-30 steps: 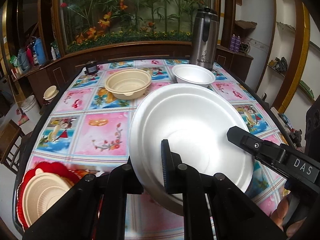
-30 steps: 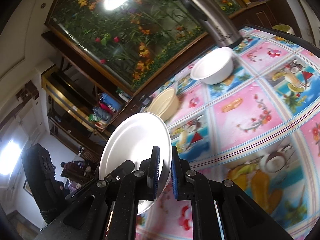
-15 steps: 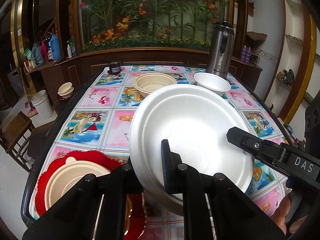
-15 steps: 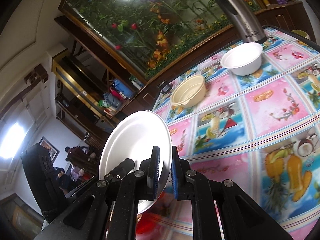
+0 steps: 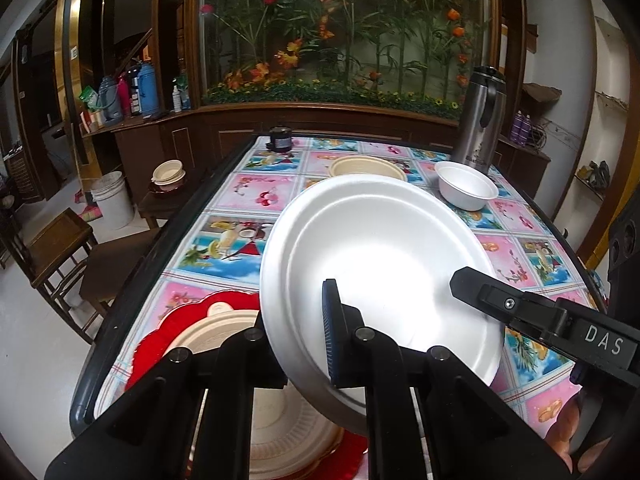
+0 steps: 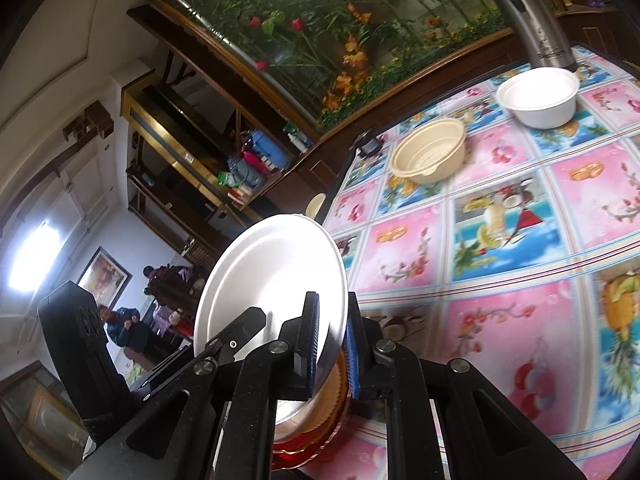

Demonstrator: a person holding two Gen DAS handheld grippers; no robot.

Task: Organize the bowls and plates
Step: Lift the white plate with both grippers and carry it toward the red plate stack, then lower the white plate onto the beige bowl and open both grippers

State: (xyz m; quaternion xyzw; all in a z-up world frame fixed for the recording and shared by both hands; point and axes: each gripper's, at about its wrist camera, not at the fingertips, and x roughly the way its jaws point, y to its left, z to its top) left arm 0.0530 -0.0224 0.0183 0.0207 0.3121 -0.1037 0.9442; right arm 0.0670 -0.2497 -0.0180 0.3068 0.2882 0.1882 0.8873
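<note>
Two grippers share one white plate (image 5: 380, 248), which hangs tilted above the near left corner of the table (image 5: 132, 280). The left gripper (image 5: 296, 316) is clamped tight on the plate's near rim, one finger over it and one under. The right gripper (image 6: 330, 320) has the right-hand rim between its blue pads (image 6: 311, 344), and its jaws are opening a touch. Directly below sits a beige plate (image 5: 216, 332) on a scalloped red plate (image 5: 156, 340), hard against the table's dark edge. Plenty of bare tablecloth lies in the middle. Well apart at the far end stand a beige bowl (image 6: 430, 156) and a white bowl (image 6: 538, 98), the latter just beside a steel flask (image 5: 480, 120).
</note>
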